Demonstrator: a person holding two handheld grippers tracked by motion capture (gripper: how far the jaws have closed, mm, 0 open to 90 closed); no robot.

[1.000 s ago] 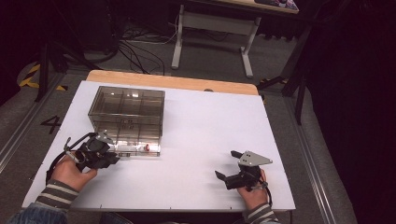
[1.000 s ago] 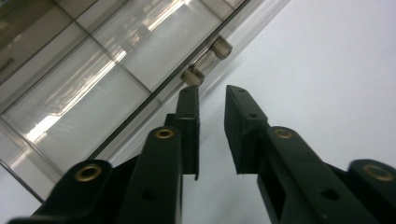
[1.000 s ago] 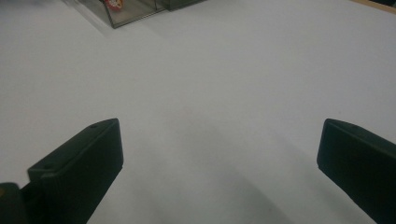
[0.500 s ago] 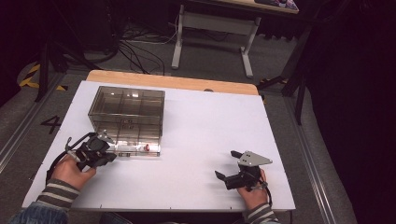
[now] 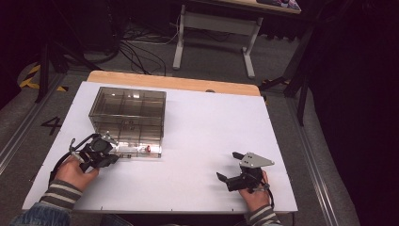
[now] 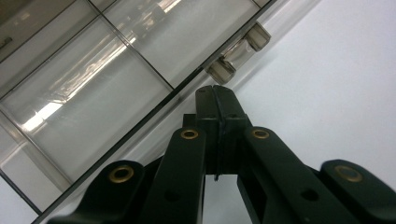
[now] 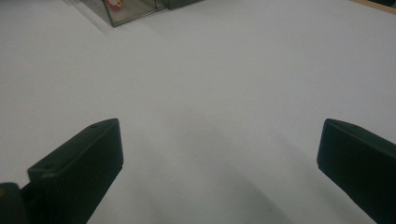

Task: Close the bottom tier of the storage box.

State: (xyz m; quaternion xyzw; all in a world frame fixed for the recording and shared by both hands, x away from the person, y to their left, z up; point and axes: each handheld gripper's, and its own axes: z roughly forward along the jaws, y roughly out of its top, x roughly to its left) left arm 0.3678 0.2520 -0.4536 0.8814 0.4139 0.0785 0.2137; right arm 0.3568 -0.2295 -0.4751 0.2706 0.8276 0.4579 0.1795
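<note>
1. One white table (image 5: 197, 141) takes up most of the high view, with a strip of bare wood along its far edge and a dark floor with cables beyond.
2. On its left half stands a smoky clear organiser box (image 5: 128, 113), split into compartments; its bottom drawer (image 5: 139, 149) is pulled out toward the person and holds a small red item (image 5: 148, 149).
3. At the near left, a hand in a striped sleeve (image 5: 75, 170) holds the left gripper (image 5: 112, 155) low and level, pointing right at the drawer's front.
4. Its jaws have just been closing and now meet with nothing between them; in the left gripper view the tips (image 6: 215, 93) sit just short of the drawer's clear handle (image 6: 238, 53).
5. At the near right, the other hand (image 5: 254, 193) rests on the table, well apart from the box, holding the right gripper (image 5: 227, 166) aimed left, jaws spread wide and empty over bare table.
</note>
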